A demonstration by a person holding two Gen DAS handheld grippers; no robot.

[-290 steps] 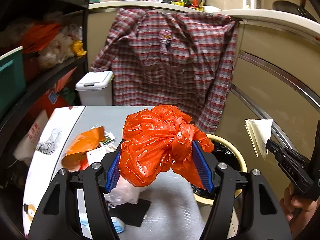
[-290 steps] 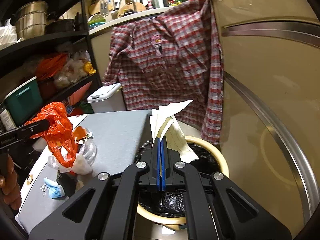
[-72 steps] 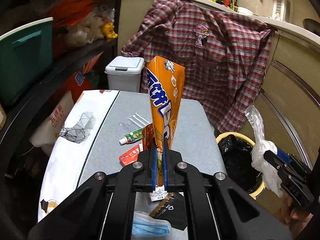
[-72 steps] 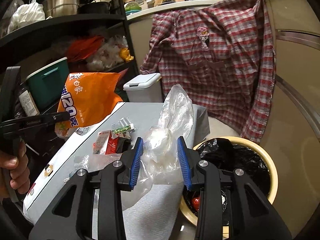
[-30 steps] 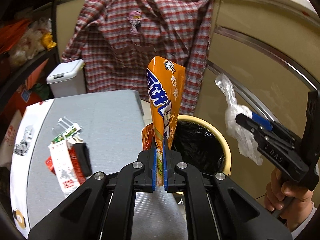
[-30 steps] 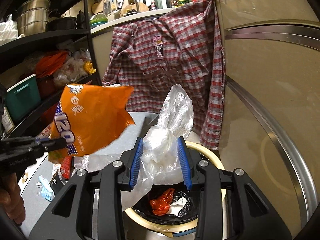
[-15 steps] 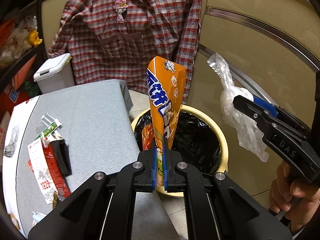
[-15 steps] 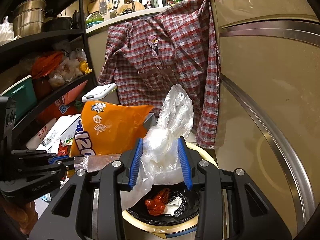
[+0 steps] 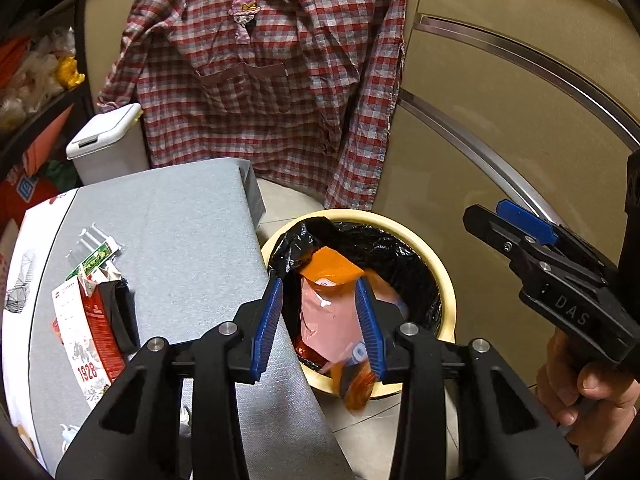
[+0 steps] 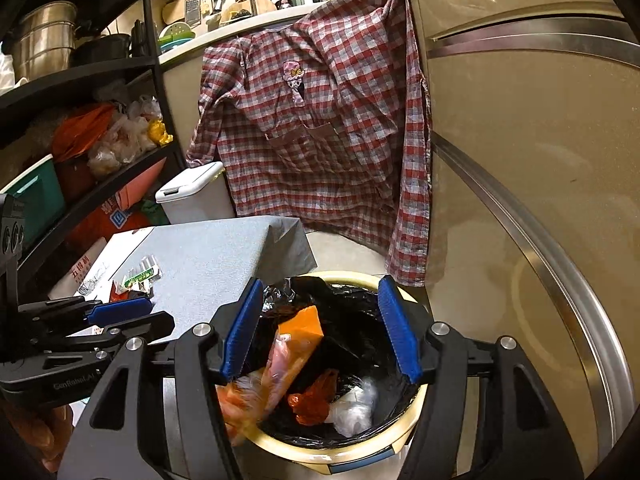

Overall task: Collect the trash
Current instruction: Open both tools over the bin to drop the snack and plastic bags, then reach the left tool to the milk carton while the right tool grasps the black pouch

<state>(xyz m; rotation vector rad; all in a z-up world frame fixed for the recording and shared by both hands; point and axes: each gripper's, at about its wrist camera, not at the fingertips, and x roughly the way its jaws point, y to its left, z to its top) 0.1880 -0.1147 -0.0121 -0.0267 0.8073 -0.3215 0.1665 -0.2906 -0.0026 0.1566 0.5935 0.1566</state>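
Dropped orange snack bag (image 9: pixel 332 320) and clear bag (image 10: pixel 354 408) lie in bin (image 9: pixel 448 304); both jaws spread beside grey table (image 9: pixel 180 220).

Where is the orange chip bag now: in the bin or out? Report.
Partly in. The chip bag stands in the bin, its lower end draped over the near rim; both grippers, left and right, are open.

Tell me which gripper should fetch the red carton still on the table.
Left. The left gripper is open and empty at the table edge, with the red carton just to its left. The right gripper, also open, hangs over the trash bin, farther away.
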